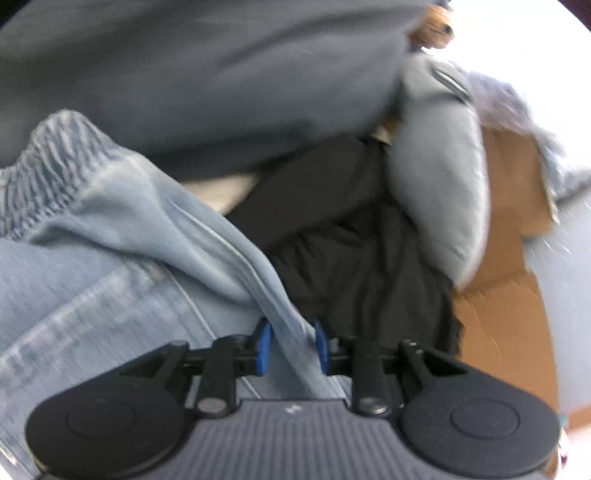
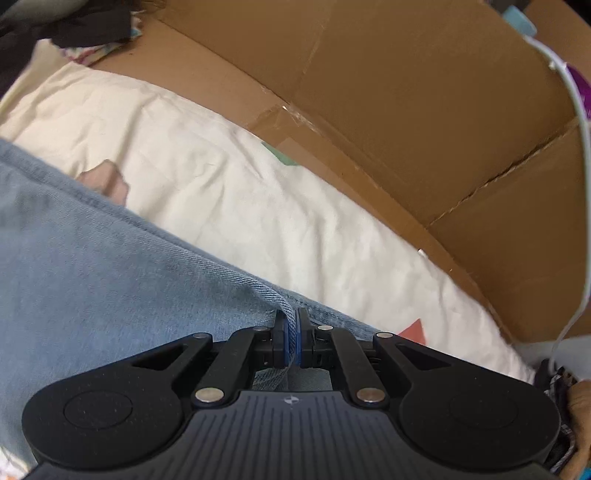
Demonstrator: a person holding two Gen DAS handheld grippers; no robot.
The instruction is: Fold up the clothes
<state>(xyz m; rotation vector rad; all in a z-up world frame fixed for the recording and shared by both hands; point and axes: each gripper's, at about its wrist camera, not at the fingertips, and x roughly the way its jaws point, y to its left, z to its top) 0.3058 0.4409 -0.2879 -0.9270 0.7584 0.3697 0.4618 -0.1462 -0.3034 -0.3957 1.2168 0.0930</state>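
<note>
Left tongs (image 1: 291,345) are seen with a fold of light blue denim jeans (image 1: 110,258) running between the two blue pads (image 1: 264,345), though a gap shows on both sides of the cloth, so whether it's really pinched can't be told. Right tongs (image 2: 291,343) are clamped tight on a hem edge of the same jeans (image 2: 92,258), with the denim squeezed flat between the pads.

One pair of jeans is counted across both views. In the left view the elastic waistband (image 1: 48,166) is bunched at the upper left, and the denim is draped over a black garment (image 1: 351,240). One dark grey garment (image 1: 184,74) is spread across the top, and one pale grey-blue piece (image 1: 443,184) is slumped against a cardboard box (image 1: 509,314) on the right.

In the right view the jeans are laid on a cream sheet (image 2: 258,184) with a few coloured patches, which is bordered along its far edge by the cardboard box (image 2: 406,92). One white cable (image 2: 580,147) is hung down the right side. A dark clothing heap (image 2: 74,22) is tucked in the top left corner.
</note>
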